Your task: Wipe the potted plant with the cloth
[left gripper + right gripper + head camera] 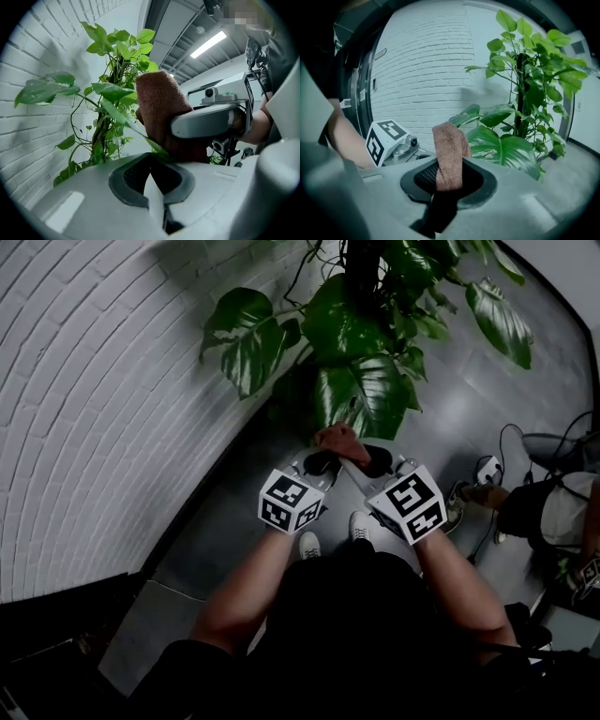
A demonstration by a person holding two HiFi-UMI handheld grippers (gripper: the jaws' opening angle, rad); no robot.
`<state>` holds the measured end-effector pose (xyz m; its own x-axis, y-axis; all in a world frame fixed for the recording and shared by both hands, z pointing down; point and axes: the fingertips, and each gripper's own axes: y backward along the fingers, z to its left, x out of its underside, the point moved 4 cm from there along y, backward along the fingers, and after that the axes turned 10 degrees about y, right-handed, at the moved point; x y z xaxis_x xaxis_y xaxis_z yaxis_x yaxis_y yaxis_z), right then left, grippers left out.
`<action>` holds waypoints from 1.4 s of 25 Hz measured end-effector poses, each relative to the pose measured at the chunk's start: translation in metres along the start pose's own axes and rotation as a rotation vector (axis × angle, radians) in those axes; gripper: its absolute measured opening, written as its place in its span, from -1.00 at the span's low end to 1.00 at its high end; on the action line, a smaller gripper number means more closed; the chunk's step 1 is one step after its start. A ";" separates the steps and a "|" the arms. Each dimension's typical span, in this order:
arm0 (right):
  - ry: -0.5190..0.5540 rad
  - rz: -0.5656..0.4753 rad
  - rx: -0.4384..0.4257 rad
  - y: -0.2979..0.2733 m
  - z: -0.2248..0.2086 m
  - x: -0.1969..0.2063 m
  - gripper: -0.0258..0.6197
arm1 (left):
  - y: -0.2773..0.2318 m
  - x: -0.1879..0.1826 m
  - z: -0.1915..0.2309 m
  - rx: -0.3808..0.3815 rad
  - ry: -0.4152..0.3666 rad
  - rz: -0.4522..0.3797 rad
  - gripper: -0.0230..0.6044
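**Leaf steadied, cloth brought up: the wipe is about to meet the foliage**

The potted plant (361,343) stands straight ahead of both grippers. A white brick wall (94,381) runs along the left gripper's outer side. The plant is a dark upright pole wound with thin vines. It carries broad, glossy, deeply split leaves low down and smaller, smooth oval ones higher up.

I judge the task to be at the wiping of a single leaf. The left gripper (154,180) appears to have its jaws closed on a leaf (117,112), a thin, flexible green blade running edge-on up and away from the pads. That suggests it is the steadying hand.

The right gripper (447,178), close beside it, is clamped on the cloth (449,150). This is a rust-brown terry piece, thick and nubbly, standing up out of the jaws in a soft rounded hump. Seen from the left gripper, it sits just behind the held leaf, touching it or nearly so.

The next move probably calls for a light stroke of the cloth along the blade. The left grip would need to hold the leaf taut without creasing or tearing it.
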<state>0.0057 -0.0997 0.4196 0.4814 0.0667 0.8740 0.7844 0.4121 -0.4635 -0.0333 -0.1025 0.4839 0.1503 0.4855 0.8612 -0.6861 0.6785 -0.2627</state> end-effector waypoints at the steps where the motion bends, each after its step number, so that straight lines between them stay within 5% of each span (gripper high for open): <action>1: -0.003 0.002 0.006 0.000 0.003 0.001 -0.71 | 0.002 0.002 0.000 -0.002 0.000 0.007 -0.87; 22: 0.014 -0.030 0.081 0.041 0.057 -0.025 -0.71 | 0.037 0.023 -0.025 0.130 -0.058 0.066 -0.87; 30: 0.096 -0.033 0.217 0.057 -0.021 -0.039 -0.71 | 0.034 0.035 -0.003 0.063 -0.026 0.076 -0.88; 35: 0.110 -0.005 0.214 0.037 -0.058 -0.030 -0.71 | 0.042 0.037 0.006 0.019 0.013 0.044 -0.88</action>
<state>0.0427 -0.1395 0.3676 0.5269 -0.0302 0.8494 0.6916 0.5961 -0.4079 -0.0607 -0.0596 0.5072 0.1288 0.5219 0.8432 -0.7053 0.6460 -0.2921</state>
